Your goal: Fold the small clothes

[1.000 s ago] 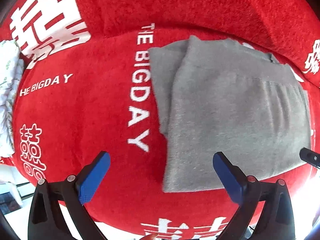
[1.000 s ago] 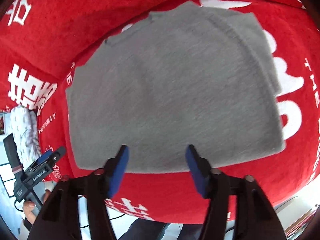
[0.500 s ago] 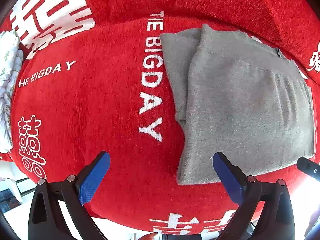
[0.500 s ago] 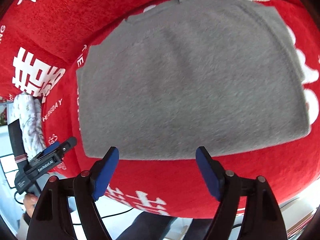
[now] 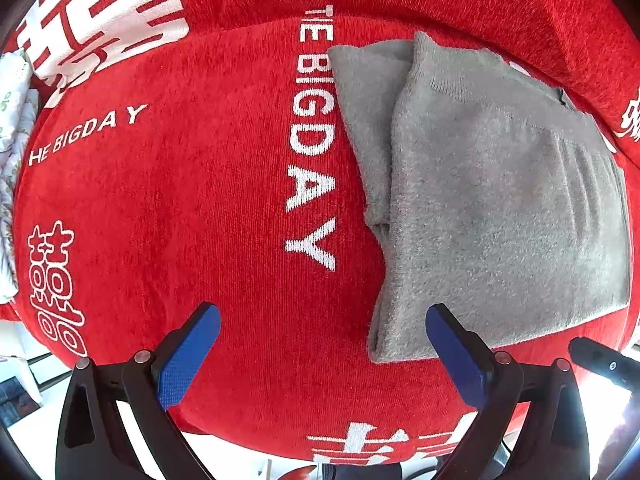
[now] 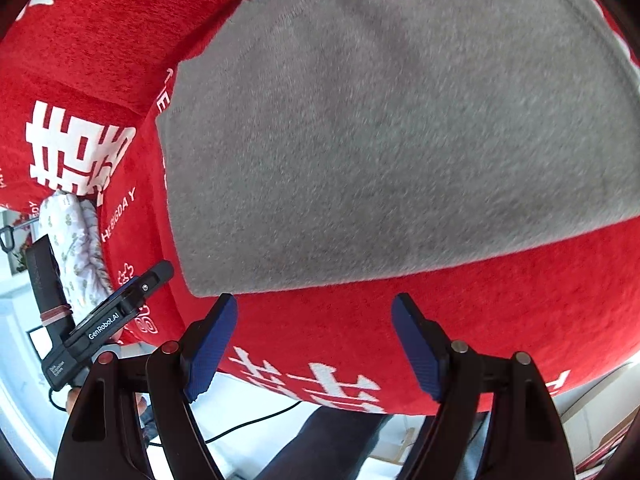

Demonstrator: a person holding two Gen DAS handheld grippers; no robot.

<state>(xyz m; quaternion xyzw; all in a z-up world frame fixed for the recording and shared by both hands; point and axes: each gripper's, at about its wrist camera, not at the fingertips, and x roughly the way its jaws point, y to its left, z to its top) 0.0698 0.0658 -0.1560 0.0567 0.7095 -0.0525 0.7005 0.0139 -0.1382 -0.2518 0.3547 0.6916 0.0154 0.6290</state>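
A grey knitted garment lies folded on a red cover with white lettering; a narrower grey layer sticks out at its left side. My left gripper is open above the cover, its right pad just off the garment's near left corner, nothing between the pads. In the right wrist view the same garment fills the upper frame. My right gripper is open over the red cover just in front of the garment's near edge, holding nothing. The left gripper's body shows at the lower left there.
A white floral-print cloth lies at the cover's left edge, also the floral cloth in the right wrist view. The cover's near edge drops off to a pale floor. A person's dark trouser leg stands below that edge.
Both grippers have come closer to the garment, which looks larger now. The right gripper's jaws widened. The left gripper shifted left, so the garment sits further right in its view.
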